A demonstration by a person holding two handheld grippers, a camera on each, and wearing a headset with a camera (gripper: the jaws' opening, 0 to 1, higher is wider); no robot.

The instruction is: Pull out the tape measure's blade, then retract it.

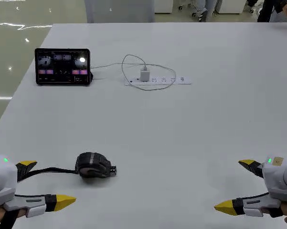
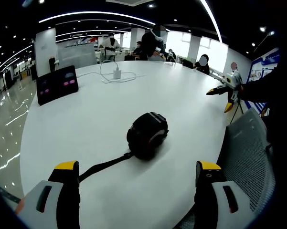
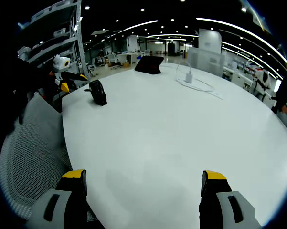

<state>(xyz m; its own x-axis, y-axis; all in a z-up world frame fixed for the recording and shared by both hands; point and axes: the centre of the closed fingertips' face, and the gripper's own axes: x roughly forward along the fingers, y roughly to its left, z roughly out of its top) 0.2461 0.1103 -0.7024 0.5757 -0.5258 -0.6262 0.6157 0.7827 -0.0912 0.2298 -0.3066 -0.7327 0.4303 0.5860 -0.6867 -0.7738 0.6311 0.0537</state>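
Note:
A black tape measure lies on the white table near the front left, with a black strap trailing left toward my left gripper. That gripper stands open, its yellow-tipped fingers apart, a short way left of the tape measure. In the left gripper view the tape measure lies ahead between the open jaws of the left gripper. My right gripper is open at the front right, far from it. The right gripper view has the tape measure small at far left, and the left gripper beside it.
A tablet stands propped at the back left. A white power strip with a charger and looped cable sits behind the middle. People stand beyond the table's far edge. A mesh chair is at the near edge.

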